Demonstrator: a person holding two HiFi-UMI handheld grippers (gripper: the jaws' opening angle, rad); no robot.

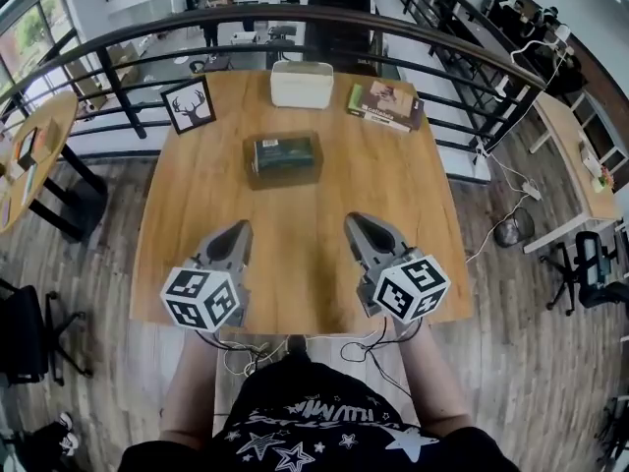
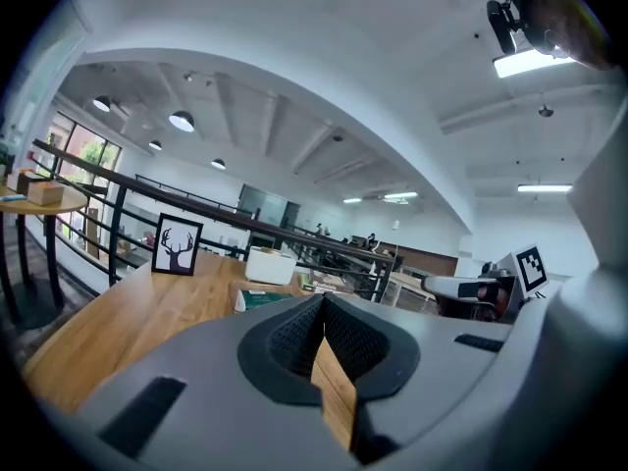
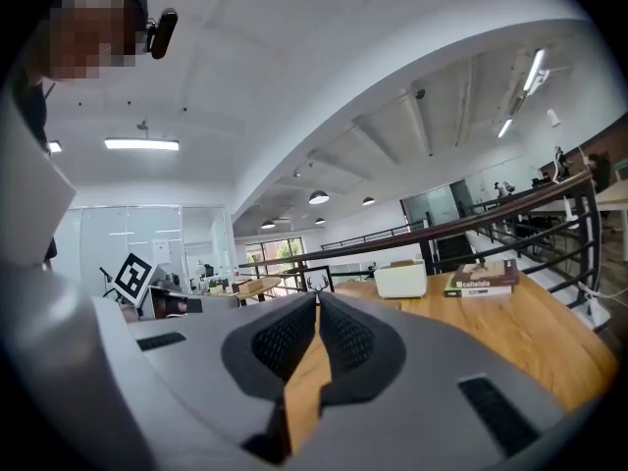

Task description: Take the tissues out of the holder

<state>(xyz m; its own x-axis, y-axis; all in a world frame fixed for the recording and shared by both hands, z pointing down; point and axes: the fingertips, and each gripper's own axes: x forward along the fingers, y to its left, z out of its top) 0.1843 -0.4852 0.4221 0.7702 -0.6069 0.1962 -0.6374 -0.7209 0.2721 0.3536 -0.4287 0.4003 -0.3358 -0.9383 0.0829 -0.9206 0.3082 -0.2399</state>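
A dark green tissue pack [image 1: 283,153] lies in what looks like a low brown holder [image 1: 254,177] at the middle of the wooden table [image 1: 197,214]. From the left gripper view the pack [image 2: 257,299] shows just beyond the jaws. My left gripper [image 1: 239,232] and right gripper [image 1: 356,224] hover side by side over the near half of the table, well short of the pack. Both point towards it. In the gripper views the left gripper [image 2: 323,300] and right gripper [image 3: 317,297] have their tips together with nothing between them.
A white box [image 1: 302,84] stands at the table's far edge, with a book [image 1: 384,105] to its right and a framed deer picture [image 1: 189,104] to its left. A black railing [image 1: 295,16] runs behind the table. A round side table [image 1: 29,155] stands at the left.
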